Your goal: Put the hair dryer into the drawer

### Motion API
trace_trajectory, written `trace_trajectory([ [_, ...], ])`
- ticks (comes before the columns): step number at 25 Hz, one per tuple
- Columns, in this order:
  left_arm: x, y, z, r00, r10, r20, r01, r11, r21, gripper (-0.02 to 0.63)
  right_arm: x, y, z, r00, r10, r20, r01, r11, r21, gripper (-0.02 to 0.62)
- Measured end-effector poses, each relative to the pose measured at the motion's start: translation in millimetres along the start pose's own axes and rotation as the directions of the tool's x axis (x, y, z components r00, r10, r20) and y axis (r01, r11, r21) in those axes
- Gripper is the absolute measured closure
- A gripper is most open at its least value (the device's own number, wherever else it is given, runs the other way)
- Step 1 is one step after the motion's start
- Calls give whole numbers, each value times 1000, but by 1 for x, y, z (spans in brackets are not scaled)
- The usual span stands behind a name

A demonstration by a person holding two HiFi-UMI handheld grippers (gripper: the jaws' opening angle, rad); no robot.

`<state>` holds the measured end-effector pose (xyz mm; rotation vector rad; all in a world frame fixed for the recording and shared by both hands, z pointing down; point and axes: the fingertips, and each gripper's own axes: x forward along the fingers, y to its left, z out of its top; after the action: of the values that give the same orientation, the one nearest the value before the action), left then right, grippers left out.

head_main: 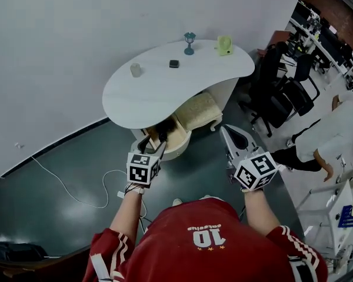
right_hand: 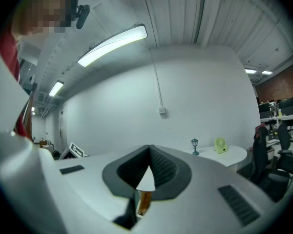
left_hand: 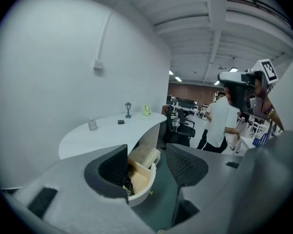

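The drawer (head_main: 179,148) stands pulled open under the near edge of the white counter (head_main: 159,90). It is a curved cream tub, and the hair dryer (left_hand: 127,182) lies inside it as a dark shape with its cord, against the left wall. Nothing else can be made out in the drawer. Just right of it, tucked under the counter, is a cushioned stool (head_main: 198,111).

The left hand-held gripper (head_main: 154,144) hangs above the near rim of the drawer with its jaws wide and nothing between them. The right hand-held gripper (head_main: 226,131) is off to the right, over the floor near the stool. Its jaws are closed tip to tip and hold nothing.

On the counter, well apart from each other, stand a cup (head_main: 136,70) at the left, a small black block (head_main: 174,64), a little lamp (head_main: 189,43) and a yellow-green fan (head_main: 225,45) at the far right.
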<state>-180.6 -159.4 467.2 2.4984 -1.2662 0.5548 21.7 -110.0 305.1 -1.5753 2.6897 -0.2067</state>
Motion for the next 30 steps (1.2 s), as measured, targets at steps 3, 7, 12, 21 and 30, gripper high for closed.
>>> trace_trajectory([
  [3, -27, -10, 34, 996, 5, 91, -3, 1000, -22, 353, -7, -7, 17, 1000, 3, 30, -2, 1000, -9, 589],
  [7, -65, -32, 87, 971, 21, 237, -12, 999, -38, 353, -19, -18, 43, 997, 24, 72, -22, 999, -27, 589],
  [12, -105, -71, 135, 921, 48, 387, -47, 999, -11, 356, -42, -34, 71, 992, 51, 113, -47, 998, -35, 589],
  [21, -174, -102, 172, 812, 211, 544, -225, 973, -42, 457, -92, -55, 97, 985, 56, 160, -49, 998, -46, 589],
  [30, -194, -119, 164, 789, 258, 558, -268, 961, -65, 567, -108, -53, 91, 985, 63, 158, -59, 998, -31, 589],
])
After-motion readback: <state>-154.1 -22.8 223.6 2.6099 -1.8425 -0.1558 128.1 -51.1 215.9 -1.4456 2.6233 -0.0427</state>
